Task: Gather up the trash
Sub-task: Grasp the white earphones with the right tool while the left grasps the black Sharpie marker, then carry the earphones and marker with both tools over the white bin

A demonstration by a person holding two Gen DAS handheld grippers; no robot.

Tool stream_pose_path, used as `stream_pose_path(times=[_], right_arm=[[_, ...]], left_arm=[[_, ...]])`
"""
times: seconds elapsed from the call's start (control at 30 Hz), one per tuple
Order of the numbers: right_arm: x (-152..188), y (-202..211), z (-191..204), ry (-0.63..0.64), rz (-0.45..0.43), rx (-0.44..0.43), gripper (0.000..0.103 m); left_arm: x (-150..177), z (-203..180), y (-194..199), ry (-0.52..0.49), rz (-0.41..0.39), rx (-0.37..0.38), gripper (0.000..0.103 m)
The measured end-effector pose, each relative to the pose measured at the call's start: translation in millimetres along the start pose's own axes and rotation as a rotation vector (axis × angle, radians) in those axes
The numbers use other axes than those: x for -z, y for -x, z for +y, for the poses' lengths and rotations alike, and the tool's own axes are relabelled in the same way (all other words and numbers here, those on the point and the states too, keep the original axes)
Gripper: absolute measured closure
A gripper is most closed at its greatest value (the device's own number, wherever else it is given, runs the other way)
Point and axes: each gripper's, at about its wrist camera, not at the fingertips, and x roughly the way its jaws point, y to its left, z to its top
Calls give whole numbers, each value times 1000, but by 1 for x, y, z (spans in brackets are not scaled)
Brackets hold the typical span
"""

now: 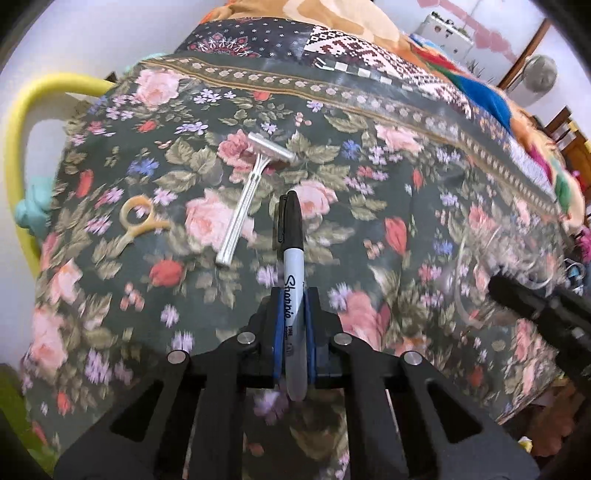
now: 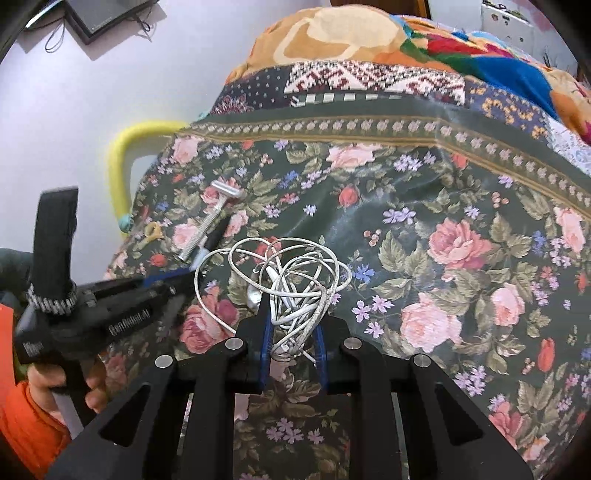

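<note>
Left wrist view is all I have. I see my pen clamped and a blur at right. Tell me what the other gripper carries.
Observer: The right gripper is shut on a tangled white cable, its loops hanging out past the fingertips.
Operator: Report who holds my tool.
Observer: From the right wrist view, a hand in an orange sleeve grips the left gripper's handle.
Operator: Say what is up the wall beyond the bed.
Observer: A dark flat device with thin cords hangs on the pale wall, above the yellow foam-padded rail.
</note>
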Motion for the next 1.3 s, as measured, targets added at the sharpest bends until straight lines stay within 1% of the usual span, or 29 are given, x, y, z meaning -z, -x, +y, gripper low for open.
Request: stream_pose_path(times=[0.03,0.23,0.4,0.57,0.77,0.97,1.03,1.13,1.3], right_arm=[[0,6,2,8,-8,2,86],[5,33,19,56,-44,13,86],[13,57,40,89,-80,-1,86],[23,79,73,138,-116,-27,86],[38,98,113,198,-144,-59,86],[58,104,157,276,-142,-92,86],[66,103,173,303,-135,-109,86],[77,100,197,340,-120,-134,86],[103,85,243,420,-74,-184,86]], left_arm=[[4,-3,4,4,-1,3,94],[26,-14,51,25,-76,29,94],[47,-12,100,42,-146,15,94],[72,-1,147,64,-223,-14,94],[109,29,188,140,-291,-44,94],[151,67,216,225,-331,-73,94],[167,79,225,253,-340,-80,94],[193,100,237,289,-351,-115,94],[236,134,249,366,-352,-152,94]])
